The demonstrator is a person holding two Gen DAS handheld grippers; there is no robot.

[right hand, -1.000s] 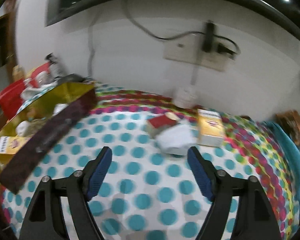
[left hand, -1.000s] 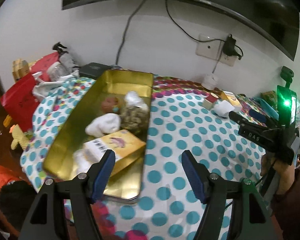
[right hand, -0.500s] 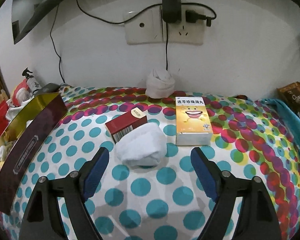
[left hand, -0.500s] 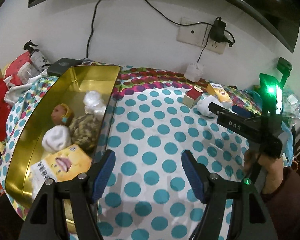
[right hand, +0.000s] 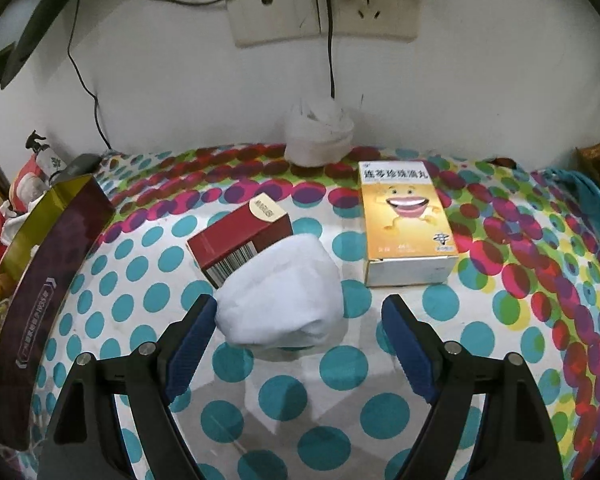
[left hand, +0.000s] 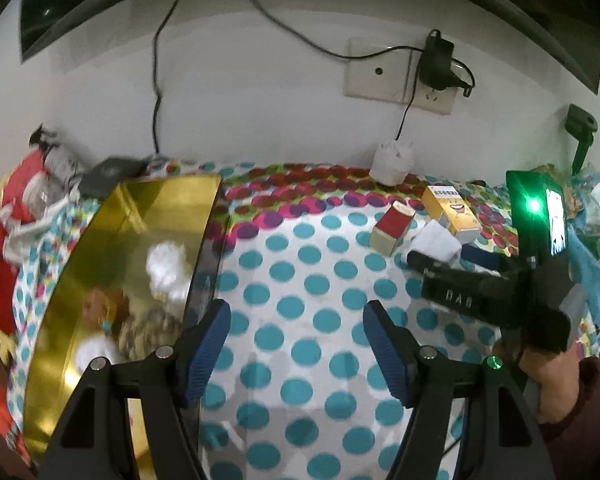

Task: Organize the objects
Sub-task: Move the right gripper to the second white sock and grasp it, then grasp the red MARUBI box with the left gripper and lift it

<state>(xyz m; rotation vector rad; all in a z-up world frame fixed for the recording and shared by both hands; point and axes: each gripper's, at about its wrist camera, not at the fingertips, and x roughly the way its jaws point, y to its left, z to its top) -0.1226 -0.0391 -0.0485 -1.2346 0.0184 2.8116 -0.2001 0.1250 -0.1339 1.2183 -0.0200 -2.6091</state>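
While the right gripper (right hand: pixel 296 330) hangs with its jaws spread wide above the dotted tablecloth (right hand: pixel 340 364), a white rolled sock (right hand: pixel 282 292) lies just ahead of its 2 blue pads, nearer the left pad and seemingly touching it, though contact cannot be settled; nothing is pinched. The sock's long axis runs from the near left up toward the far right, and its far end overlaps the corner of a red box (right hand: pixel 240 236) that lies flat, its long axis slanting from near left to far right, with the barcode end toward the camera. Just right of the sock, apart from it, a yellow box (right hand: pixel 408 220) with a smiling face lies flat, its long axis pointing away toward the wall and its white end facing the gripper. A white wad (right hand: pixel 320 132) sits against the wall under the socket (right hand: pixel 324 8). In the left wrist view the left gripper (left hand: pixel 296 342) also stands open and empty over bare cloth, beside the long gold tin (left hand: pixel 112 248), whose long axis runs from the near left away toward the wall; inside it lie a white bundle (left hand: pixel 166 266) and other blurred items. The right hand (left hand: pixel 548 364) grips its tool at that view's right edge.
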